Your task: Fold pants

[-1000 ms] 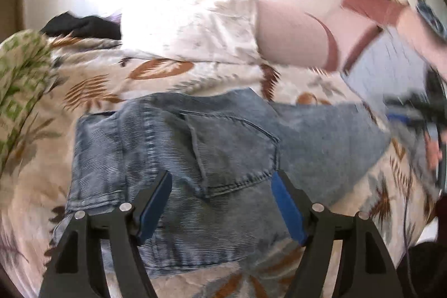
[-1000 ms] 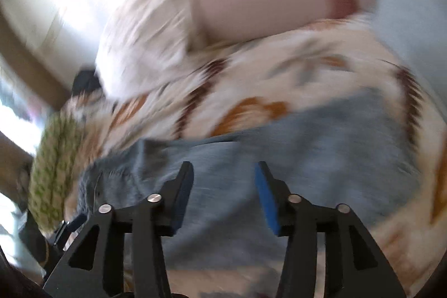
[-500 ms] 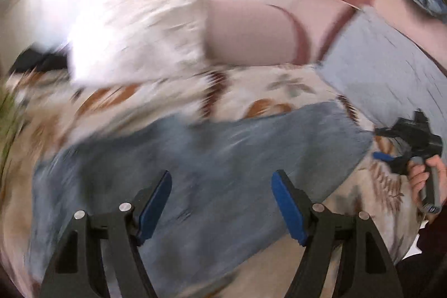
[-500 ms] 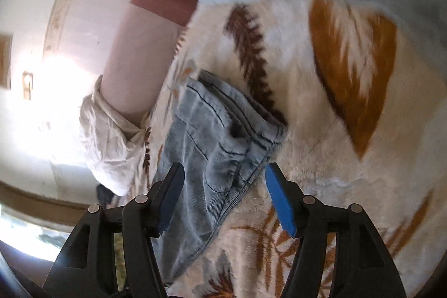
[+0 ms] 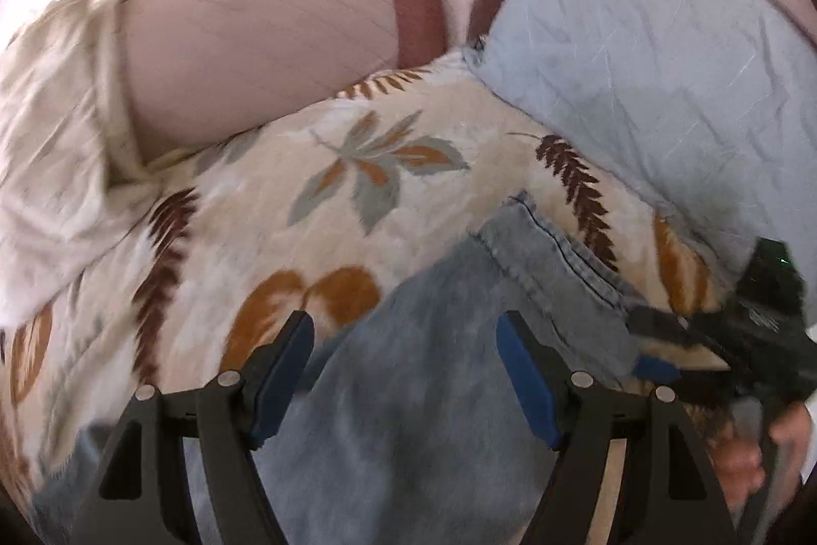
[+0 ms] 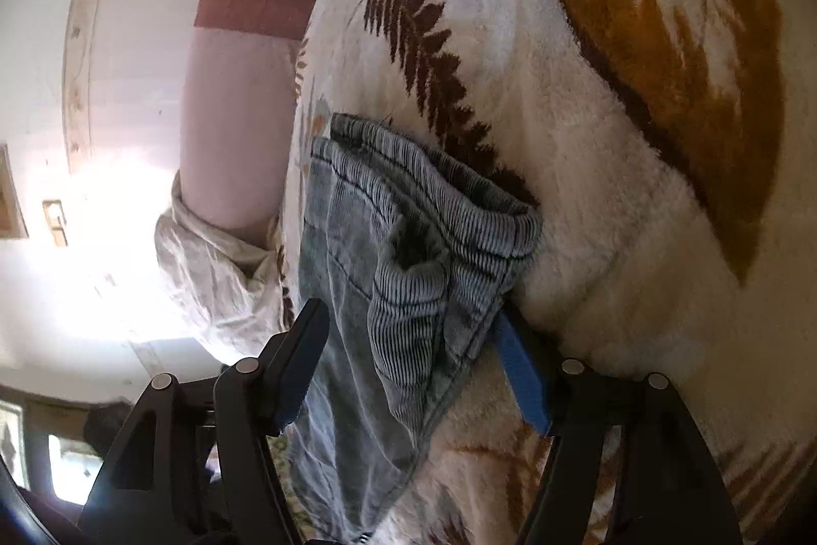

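Blue denim pants [image 5: 449,371] lie on a cream leaf-print blanket [image 5: 286,208]. My left gripper [image 5: 403,371] is open and hovers above the leg, its jaws wide apart. In the right wrist view the hem end of the pants [image 6: 408,238] lies bunched between the open jaws of my right gripper [image 6: 413,356], one blue pad [image 6: 521,366] under the hem's edge. The right gripper [image 5: 664,356] also shows at the right of the left wrist view, at the hem.
A pink bolster with a dark red end [image 5: 265,34] and a pale blue pillow [image 5: 653,49] lie at the bed's head. A crumpled cream cloth [image 5: 51,136] lies at the left. The blanket's edge [image 6: 715,468] runs by my right gripper.
My left gripper has swung from the pocket end toward the hem end. My right gripper has closed in on the hem, which now lies between its jaws.
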{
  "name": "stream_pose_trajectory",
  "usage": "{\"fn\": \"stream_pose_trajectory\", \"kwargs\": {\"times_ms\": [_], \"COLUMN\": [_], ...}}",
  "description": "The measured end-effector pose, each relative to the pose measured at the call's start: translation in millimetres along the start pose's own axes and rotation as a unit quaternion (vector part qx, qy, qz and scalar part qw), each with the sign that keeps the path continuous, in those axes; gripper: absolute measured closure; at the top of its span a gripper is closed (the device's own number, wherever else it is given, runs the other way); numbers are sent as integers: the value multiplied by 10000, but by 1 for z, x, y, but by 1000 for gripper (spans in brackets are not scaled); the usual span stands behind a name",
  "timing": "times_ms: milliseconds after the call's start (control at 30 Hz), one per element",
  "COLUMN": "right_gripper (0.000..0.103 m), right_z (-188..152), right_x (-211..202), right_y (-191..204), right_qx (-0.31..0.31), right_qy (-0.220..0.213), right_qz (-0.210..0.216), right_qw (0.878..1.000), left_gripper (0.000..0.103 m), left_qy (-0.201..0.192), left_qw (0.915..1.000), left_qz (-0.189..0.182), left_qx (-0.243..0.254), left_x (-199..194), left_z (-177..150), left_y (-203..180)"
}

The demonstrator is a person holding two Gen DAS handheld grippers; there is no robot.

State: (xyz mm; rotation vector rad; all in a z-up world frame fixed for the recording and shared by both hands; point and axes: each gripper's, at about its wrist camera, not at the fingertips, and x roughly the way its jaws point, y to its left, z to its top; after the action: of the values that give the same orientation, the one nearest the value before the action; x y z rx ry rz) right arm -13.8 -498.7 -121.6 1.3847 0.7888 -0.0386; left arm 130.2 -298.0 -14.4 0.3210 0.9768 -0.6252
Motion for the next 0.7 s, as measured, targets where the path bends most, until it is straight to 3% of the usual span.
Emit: {"fn": "stream_pose_trajectory", "kwargs": {"times_ms": [100, 300, 567, 667, 700], "right_gripper": [39, 53, 53, 53, 53], "right_z": [3, 8, 12, 13, 13], "right_x": [0, -2, 0, 0, 0], "right_y": [-2, -10, -12, -12, -12], "right_qx": [80, 185, 156, 137, 122], "right_qy": [5, -3, 14, -1, -7], "right_qz": [44, 29, 31, 23, 15], "right_qw": [10000, 9998, 9999, 9999, 9999], "left_gripper": [27, 27, 27, 31, 36], "left_qy": [184, 371, 812, 926, 953], "left_qw": [9992, 9942, 9811, 9752, 9729], "left_qz": [-115, -517, -1114, -1369, -1459], "left_qx": [335, 867, 1359, 1472, 1517], "left_x": [30, 68, 103, 111, 113], "left_z": [16, 46, 62, 59, 57], "left_y": [-15, -36, -56, -61, -62]}}
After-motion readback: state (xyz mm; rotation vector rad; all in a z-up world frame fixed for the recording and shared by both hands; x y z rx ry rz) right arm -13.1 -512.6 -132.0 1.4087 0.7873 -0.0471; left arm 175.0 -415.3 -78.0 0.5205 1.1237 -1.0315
